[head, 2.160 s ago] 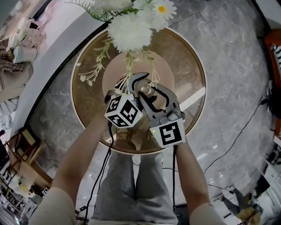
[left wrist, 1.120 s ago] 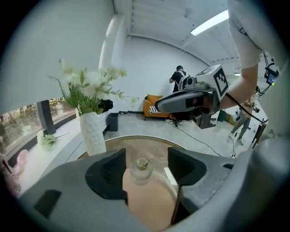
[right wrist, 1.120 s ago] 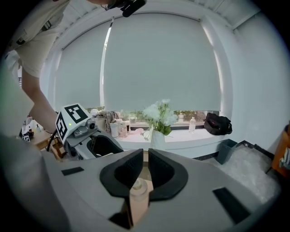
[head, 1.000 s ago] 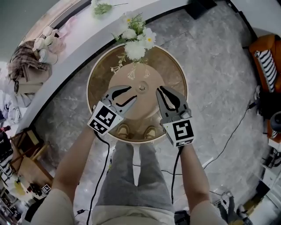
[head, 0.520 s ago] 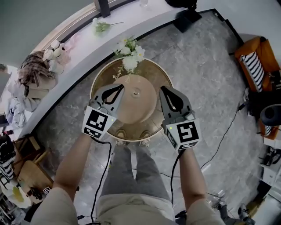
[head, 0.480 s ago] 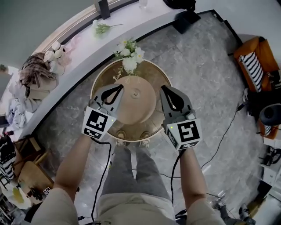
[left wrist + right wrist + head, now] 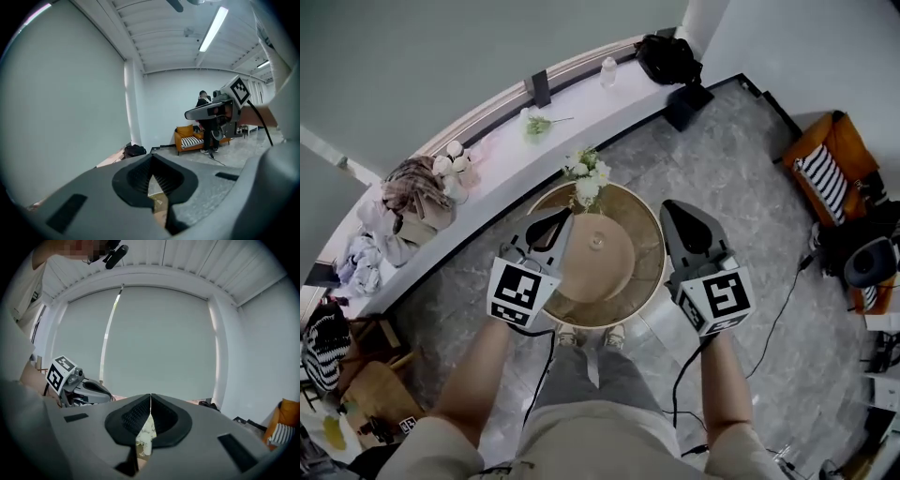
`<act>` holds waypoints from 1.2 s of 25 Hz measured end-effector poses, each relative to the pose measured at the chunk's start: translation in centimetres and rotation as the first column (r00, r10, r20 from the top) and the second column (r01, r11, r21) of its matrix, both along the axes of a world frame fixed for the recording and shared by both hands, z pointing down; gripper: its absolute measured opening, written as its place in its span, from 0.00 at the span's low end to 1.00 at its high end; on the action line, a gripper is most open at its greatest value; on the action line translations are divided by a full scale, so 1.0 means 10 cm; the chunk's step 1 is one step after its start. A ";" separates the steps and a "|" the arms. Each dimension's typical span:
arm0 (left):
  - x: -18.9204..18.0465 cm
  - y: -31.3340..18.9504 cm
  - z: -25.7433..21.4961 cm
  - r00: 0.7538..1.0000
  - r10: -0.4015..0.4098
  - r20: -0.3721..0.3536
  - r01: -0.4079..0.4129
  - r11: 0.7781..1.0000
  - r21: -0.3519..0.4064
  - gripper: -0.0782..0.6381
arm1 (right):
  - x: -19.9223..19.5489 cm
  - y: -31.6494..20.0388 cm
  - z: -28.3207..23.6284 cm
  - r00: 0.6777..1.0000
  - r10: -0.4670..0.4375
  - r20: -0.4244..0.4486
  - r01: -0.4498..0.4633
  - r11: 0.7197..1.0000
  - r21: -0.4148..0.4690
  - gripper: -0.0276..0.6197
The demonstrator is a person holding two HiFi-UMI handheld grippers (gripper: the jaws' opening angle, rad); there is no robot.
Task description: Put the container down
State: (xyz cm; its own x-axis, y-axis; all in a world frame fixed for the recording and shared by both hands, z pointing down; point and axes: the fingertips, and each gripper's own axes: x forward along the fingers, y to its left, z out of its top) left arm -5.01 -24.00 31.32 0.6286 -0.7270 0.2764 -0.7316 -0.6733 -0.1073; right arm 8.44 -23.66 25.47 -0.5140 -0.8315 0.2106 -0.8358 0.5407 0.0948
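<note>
The small pale container (image 7: 596,242) stands by itself at the middle of the round brown glass-topped bench (image 7: 600,314), on its lighter inner disc. Nothing touches it. It is too small in the head view to tell whether it sits fully upright.

At 12 o'clock from it, on the far edge of the bench, is a bunch of white flowers (image 7: 587,180).

The left claw (image 7: 561,221) shows at about 9 o'clock of the container and the right claw (image 7: 675,211) at about 3 o'clock. Both are held well above the bench and apart from it. Each gripper view shows its jaws pressed together with nothing between them.

Beyond the bench, grey stone floor (image 7: 741,169) runs out to an orange sofa (image 7: 825,173) at 2 o'clock.

As I judge it, the putting-down is done: the container rests on the bench and both claws are clear of it. Nothing of the task looks left.
</note>
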 end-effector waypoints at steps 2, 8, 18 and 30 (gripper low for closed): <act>-0.02 0.10 -0.30 1.000 -0.003 0.007 0.003 1.000 0.030 0.12 | -0.02 0.10 -0.28 1.000 -0.006 0.008 0.005 1.000 0.026 0.06; -0.06 0.30 -1.09 1.000 -0.022 -0.022 0.024 0.994 0.107 0.12 | -0.15 0.39 -1.06 0.997 -0.066 0.050 0.059 0.992 0.114 0.06; -0.25 0.69 -2.13 0.996 -0.054 -0.075 0.071 0.967 0.244 0.12 | -0.19 0.83 -1.84 0.997 -0.066 0.033 0.057 0.977 0.208 0.06; -0.08 1.32 -2.49 0.996 0.038 -0.075 -0.011 0.940 0.340 0.12 | -0.46 1.38 -2.49 0.986 -0.149 0.072 0.113 0.927 0.357 0.06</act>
State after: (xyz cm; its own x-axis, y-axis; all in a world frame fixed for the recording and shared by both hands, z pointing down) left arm -5.80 -10.82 6.46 0.6572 -0.7529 -0.0356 -0.7307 -0.6249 -0.2750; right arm 3.81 -9.85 0.61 -0.6266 -0.7671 -0.1378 -0.7744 0.5929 0.2209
